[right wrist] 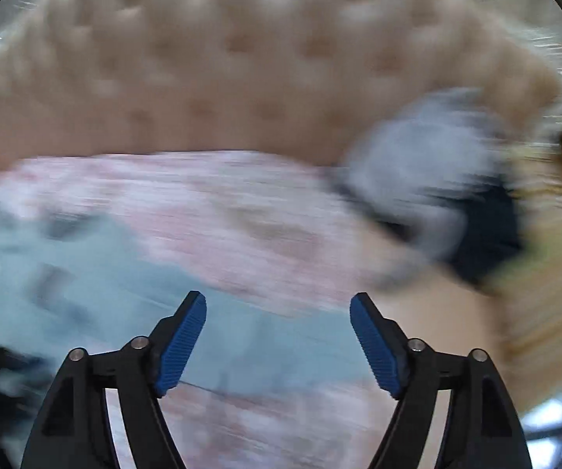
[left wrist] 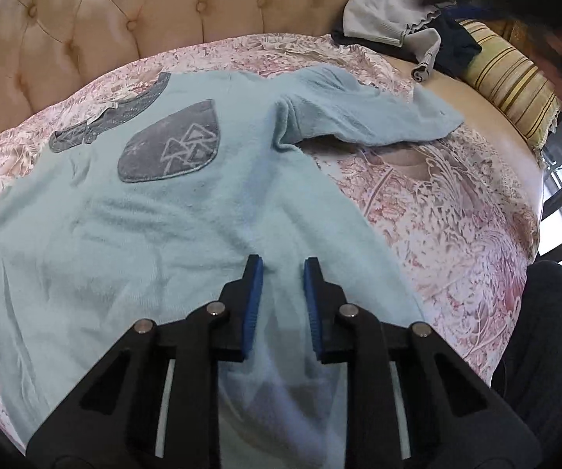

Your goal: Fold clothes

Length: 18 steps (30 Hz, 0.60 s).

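Below left hand-held gripper (left wrist: 282, 264), narrow and empty, blue shirt (left wrist: 144, 234), right hand-held gripper (right wrist: 278, 301) wide.

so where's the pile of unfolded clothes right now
In the left wrist view the grey and dark clothes pile sits top right, at the bed's far end against the tufted headboard, beside the striped cushion.

Both wrist views look steeply down, close over the bed (left wrist: 437, 211) toward the headboard (left wrist: 124, 19); both share the shirt (left wrist: 124, 234) and clothes pile (left wrist: 390, 15). The right view is blurred.

Bedspread (left wrist: 437, 211) right of shirt (left wrist: 132, 234) free — clothes pile (left wrist: 394, 19) blocks far corner.
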Available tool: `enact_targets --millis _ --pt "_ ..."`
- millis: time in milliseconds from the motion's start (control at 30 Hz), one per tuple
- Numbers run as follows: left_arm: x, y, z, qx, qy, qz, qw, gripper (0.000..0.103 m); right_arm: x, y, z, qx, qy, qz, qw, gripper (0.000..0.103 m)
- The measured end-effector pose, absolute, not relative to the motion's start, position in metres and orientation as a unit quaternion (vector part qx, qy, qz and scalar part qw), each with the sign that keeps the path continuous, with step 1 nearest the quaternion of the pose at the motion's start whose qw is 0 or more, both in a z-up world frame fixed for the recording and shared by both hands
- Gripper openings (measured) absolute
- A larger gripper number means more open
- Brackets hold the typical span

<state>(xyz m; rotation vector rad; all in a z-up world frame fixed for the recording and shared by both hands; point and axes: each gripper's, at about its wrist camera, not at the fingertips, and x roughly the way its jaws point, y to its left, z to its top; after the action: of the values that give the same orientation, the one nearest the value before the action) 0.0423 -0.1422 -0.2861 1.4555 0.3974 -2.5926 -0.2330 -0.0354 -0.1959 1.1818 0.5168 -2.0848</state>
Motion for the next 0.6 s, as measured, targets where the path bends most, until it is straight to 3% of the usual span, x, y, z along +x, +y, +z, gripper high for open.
enact_targets --millis 167,400,433,467,500,533,567,600 --pt "0.040 -0.151 -0.289 0.480 0.142 -0.864 0.051 0.017 -0.245 -0.159 -0.257 0.500 0.224 -0.733 0.403 0.077" --pt "0.063 -0.195 -0.252 0.422 0.223 -0.878 -0.026 0.022 -0.247 -0.217 -0.315 0.526 0.271 -0.692 0.414 0.076" --pt "0.072 -0.210 -0.240 0.398 0.235 -0.886 -0.030 0.024 -0.247 -0.218 -0.318 0.526 0.276 -0.691 0.413 0.062" --pt "0.077 -0.233 -0.233 0.382 0.247 -0.890 -0.014 0.031 -0.247 -0.219 -0.321 0.525 0.281 -0.690 0.412 0.038" --pt "0.082 -0.255 -0.226 0.365 0.258 -0.894 0.001 0.037 -0.247 -0.219 -0.323 0.527 0.279 -0.688 0.415 0.033" --pt "0.084 -0.286 -0.223 0.354 0.267 -0.896 0.026 0.040 -0.246 -0.219 -0.324 0.529 0.269 -0.685 0.423 0.021" --pt "0.082 -0.315 -0.225 0.353 0.266 -0.896 0.049 0.049 -0.242 -0.219 -0.324 0.523 0.274 -0.686 0.426 0.014" --pt "0.077 -0.342 -0.230 0.364 0.261 -0.891 0.067 0.056 -0.236 -0.221 -0.323 0.509 0.291 -0.690 0.424 0.014"
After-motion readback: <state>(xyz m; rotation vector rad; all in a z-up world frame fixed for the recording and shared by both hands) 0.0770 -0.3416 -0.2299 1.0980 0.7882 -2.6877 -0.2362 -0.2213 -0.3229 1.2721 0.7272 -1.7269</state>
